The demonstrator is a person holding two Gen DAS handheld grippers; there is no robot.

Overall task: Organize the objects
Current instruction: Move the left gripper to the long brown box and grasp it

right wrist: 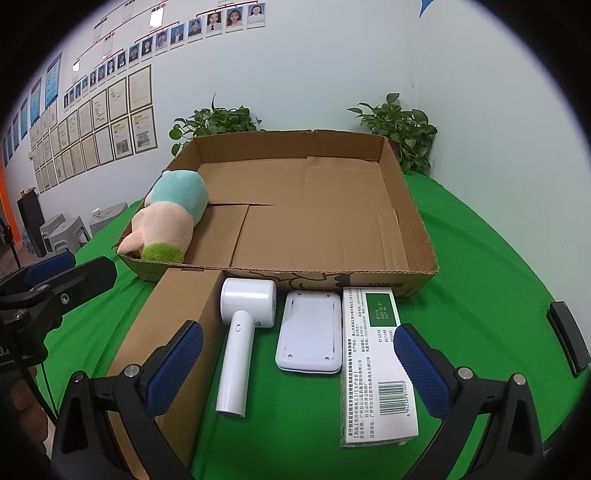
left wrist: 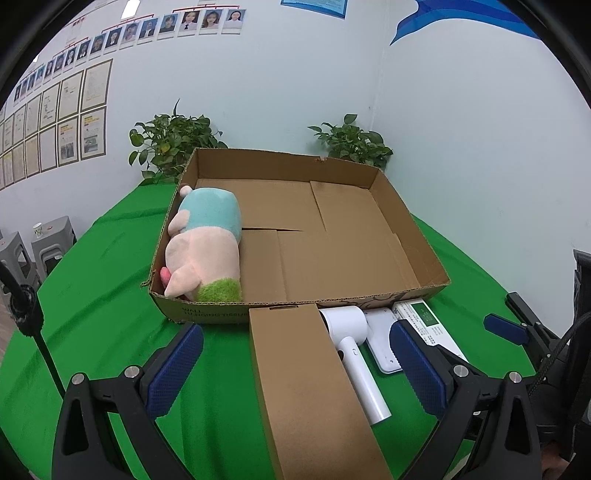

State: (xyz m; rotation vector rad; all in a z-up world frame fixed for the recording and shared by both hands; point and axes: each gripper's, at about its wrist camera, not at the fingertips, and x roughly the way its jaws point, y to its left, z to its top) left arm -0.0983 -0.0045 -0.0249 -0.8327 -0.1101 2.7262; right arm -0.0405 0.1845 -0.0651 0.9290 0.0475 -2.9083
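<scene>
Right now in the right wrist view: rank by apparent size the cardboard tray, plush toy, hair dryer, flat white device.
1. cardboard tray, largest by far.
2. plush toy and hair dryer: they look alike in extent, and the dryer lies nearer the camera, so no ranking.
3. flat white device, smallest, though close to the dryer.

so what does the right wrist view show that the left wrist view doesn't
Only the right wrist view: the barcode end of the medicine box, and the white pad in full. Only the left wrist view: a blue banner on the wall. Both: the tray with the plush inside, the long box, the white dryer, two plants, and open jaws holding nothing.
</scene>
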